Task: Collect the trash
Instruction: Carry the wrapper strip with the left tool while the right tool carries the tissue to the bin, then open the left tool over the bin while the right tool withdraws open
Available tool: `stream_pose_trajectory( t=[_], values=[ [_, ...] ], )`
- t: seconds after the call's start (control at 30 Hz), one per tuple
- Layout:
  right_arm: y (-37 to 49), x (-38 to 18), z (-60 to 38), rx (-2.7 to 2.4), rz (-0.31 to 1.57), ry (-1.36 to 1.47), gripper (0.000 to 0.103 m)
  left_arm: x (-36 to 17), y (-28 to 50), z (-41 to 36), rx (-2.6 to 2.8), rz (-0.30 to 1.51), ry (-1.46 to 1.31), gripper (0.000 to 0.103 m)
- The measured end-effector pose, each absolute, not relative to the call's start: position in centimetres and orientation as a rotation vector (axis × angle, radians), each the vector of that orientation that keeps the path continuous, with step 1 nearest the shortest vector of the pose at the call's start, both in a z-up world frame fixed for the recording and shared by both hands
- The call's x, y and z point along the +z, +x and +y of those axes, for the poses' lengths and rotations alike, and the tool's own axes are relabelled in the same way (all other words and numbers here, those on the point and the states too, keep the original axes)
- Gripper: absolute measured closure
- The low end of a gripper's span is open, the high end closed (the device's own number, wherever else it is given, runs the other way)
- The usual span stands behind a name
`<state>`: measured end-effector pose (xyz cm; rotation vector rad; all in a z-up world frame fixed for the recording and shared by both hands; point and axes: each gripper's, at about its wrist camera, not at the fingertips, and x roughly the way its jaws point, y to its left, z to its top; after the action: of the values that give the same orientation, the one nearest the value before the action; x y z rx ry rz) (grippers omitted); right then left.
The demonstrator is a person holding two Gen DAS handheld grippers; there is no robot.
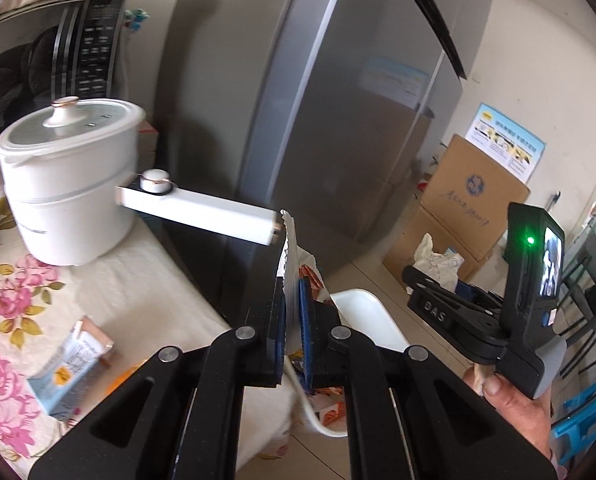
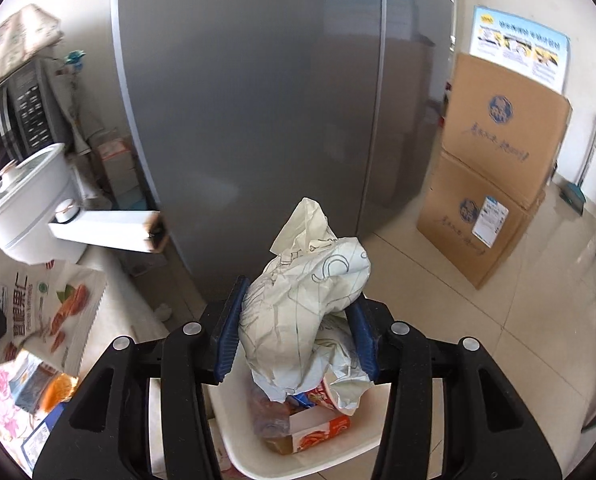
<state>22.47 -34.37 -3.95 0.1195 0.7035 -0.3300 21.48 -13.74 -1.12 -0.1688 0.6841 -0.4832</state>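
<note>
Both tongs carry trash, and the drop turns on where each load hangs over the bin. Right tongs (image 2: 295, 328) have crumpled paper (image 2: 302, 312) between the blue pads, which touch its sides; the jaws stand partly apart around its bulk. In the right wrist view the white bin (image 2: 249, 452) lies directly below and slightly nearer than the paper, already holding a carton and other scraps, so the paper's lower end hangs over the bin's mouth. Its long axis runs upward and away from the tongs, the top corner rising clear above the pads.

Left tongs (image 1: 293, 320) are clamped tight on a thin snack bag (image 1: 287, 256), seen edge-on, its serrated top standing up past the pads and close to the end of the pot handle (image 1: 201, 212). From the left wrist view the bin (image 1: 372, 312) lies ahead and to the right of these tongs, beside the table's right edge, with the right tongs (image 1: 438, 300) farther right.

By this reading the right hand is the nearer to a drop, since its load is already above the opening. The left would probably need to travel right, off the table edge, before letting go. A blue carton (image 1: 71, 368) lies on the floral cloth near the table's near edge, not yet collected.
</note>
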Motion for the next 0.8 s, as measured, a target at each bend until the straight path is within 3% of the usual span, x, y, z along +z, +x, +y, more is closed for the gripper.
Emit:
stream_pose_trajectory(
  t=[0.13, 0.33, 0.8],
  values=[
    [22.1, -4.2, -36.2, -0.381, 0.693, 0.132, 0.033, -1.7, 21.7, -16.3, -0.501, 0.704, -0.159, 0.097],
    [21.1, -4.4, -39.8, -0.441, 0.689, 0.163, 0.02, -3.0, 22.7, -20.3, -0.526, 0.757, -0.172, 0.097],
    [18.6, -4.5, -45.7, -0.565, 0.679, 0.29, 0.014, -4.4, 25.0, -27.1, -0.55, 0.799, -0.162, 0.095]
  ],
)
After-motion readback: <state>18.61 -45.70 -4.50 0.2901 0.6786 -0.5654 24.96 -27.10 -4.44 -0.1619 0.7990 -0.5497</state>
